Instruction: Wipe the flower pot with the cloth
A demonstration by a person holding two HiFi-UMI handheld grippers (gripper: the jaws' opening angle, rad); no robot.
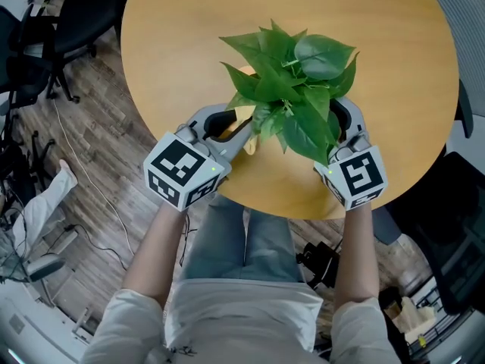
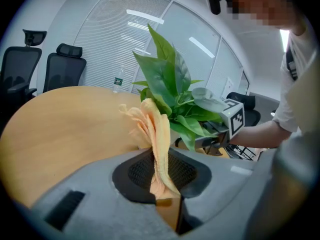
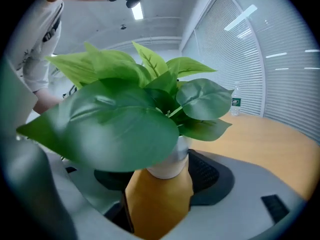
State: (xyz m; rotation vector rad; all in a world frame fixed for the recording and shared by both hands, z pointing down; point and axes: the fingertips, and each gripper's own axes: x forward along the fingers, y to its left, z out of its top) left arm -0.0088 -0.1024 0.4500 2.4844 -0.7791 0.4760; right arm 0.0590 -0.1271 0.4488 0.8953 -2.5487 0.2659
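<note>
A leafy green plant (image 1: pixel 292 82) stands in a white flower pot (image 3: pixel 172 159) near the front of a round wooden table (image 1: pixel 189 36). In the head view the leaves hide the pot. My left gripper (image 1: pixel 235 123) is at the plant's left, shut on an orange cloth (image 2: pixel 157 134) that stands up between the jaws. The cloth's free end (image 1: pixel 246 116) is close to the plant's left side. At the plant's right is my right gripper (image 1: pixel 342 120). In the right gripper view its jaws (image 3: pixel 167 171) hold the pot's base between them.
A small water bottle (image 2: pixel 118 84) stands at the table's far edge. Black office chairs (image 2: pixel 25 69) are behind the table, and another chair (image 1: pixel 455 241) is at the right. Cables (image 1: pixel 83 173) lie on the wooden floor at the left.
</note>
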